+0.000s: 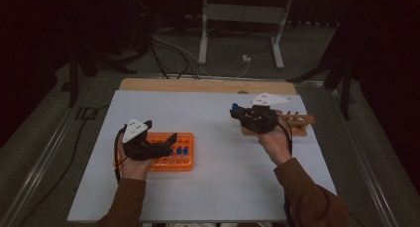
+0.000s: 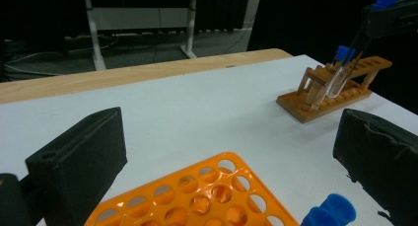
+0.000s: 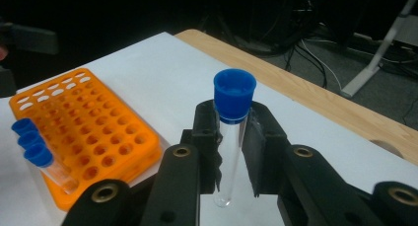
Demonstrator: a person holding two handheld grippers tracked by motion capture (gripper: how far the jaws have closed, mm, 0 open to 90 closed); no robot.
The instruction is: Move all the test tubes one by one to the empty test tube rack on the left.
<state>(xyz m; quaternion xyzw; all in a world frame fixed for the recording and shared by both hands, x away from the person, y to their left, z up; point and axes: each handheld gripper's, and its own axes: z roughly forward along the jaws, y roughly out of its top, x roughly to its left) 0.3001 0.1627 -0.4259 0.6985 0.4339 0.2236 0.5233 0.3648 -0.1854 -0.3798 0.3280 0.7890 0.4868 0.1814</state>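
1. between the pads of your right claw (image 3: 231,152) sits a clear test tube (image 3: 228,157) with a blue cap (image 3: 234,95); the jaws are clamped on the glass just under the cap, and the tube hangs upright with its round bottom free below them.
2. your left claw (image 2: 236,152) stands wide apart with nothing between its pads, hovering right over the orange rack (image 2: 207,196), where a blue-capped tube (image 2: 329,213) rises near its right jaw.
3. behind your right claw in the high view lies the wooden rack (image 1: 297,124), which holds more capped tubes (image 2: 340,68).
4. judge the tube as light, stiff and brittle, with smooth walls that can slip through the pads.
5. keep your hold high, close under the cap, where the lip can stop a slide; squeeze only enough to steady it.
6. ahead and to the left of your right claw the orange rack's open holes wait, well apart.
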